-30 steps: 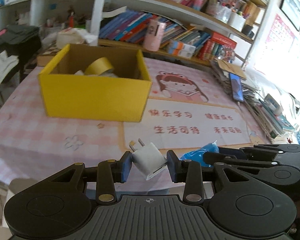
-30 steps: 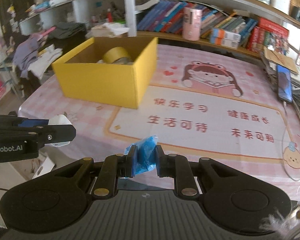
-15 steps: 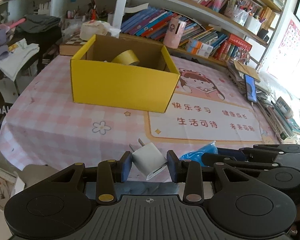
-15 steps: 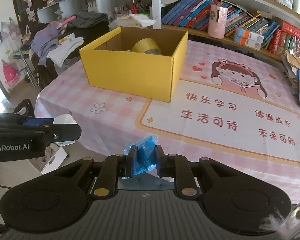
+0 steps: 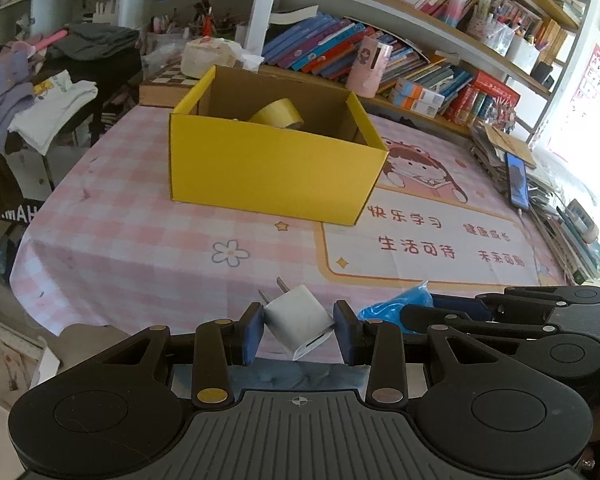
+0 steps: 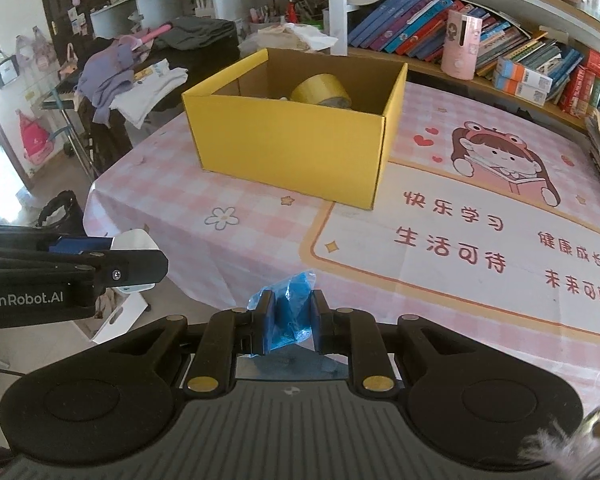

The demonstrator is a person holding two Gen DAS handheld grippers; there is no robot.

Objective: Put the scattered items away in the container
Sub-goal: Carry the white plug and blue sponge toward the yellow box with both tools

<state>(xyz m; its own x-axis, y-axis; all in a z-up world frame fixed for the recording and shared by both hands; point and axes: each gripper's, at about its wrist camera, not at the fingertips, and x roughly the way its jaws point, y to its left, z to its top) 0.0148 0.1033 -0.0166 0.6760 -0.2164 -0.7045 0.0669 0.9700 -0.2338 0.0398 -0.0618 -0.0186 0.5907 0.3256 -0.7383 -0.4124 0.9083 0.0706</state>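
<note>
Both grippers loaded, box at upper centre
Our left gripper [image 5: 299, 330] clamps the white charger [image 5: 298, 322]; our right gripper [image 6: 293, 317] pinches the blue packet [image 6: 290, 312], yellow box [image 6: 292, 148] well beyond.

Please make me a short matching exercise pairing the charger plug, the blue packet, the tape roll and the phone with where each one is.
Things:
1. white charger plug
2. blue packet
3. yellow tape roll
4. phone

Places:
A. inside the yellow box
B. between the right gripper fingers
C. lying at the table's far right edge
D. between the left gripper fingers

Pairs: 1-D, 2-B, 3-A, 4-C
</note>
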